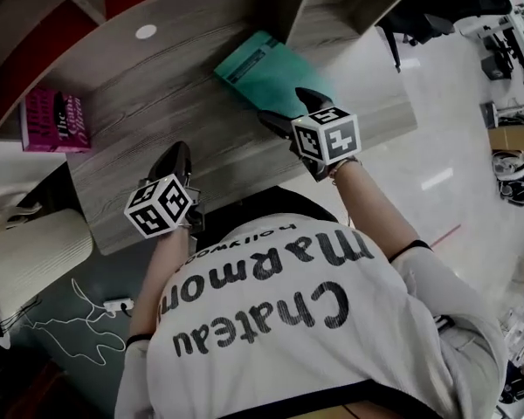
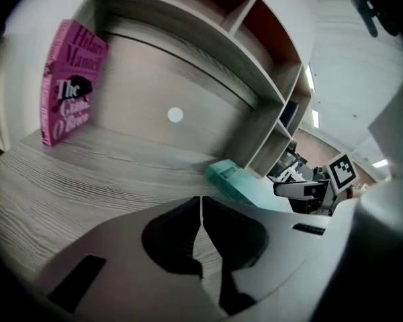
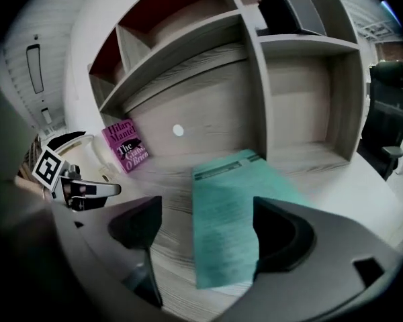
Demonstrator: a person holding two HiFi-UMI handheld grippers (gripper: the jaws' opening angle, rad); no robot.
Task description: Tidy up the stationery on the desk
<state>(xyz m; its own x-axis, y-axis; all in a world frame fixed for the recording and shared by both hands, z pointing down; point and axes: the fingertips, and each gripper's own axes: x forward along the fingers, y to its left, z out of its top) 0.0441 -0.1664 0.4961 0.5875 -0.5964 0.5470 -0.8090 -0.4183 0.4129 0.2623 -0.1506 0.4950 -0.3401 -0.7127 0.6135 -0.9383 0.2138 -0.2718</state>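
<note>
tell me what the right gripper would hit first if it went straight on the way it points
Probably the teal booklet lying flat on the desk: the right gripper frames it between open jaws, dead ahead. How close it is, I can't tell.

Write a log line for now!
left gripper: shut, empty | right gripper: open, aimed at teal booklet | pink book: far left
</note>
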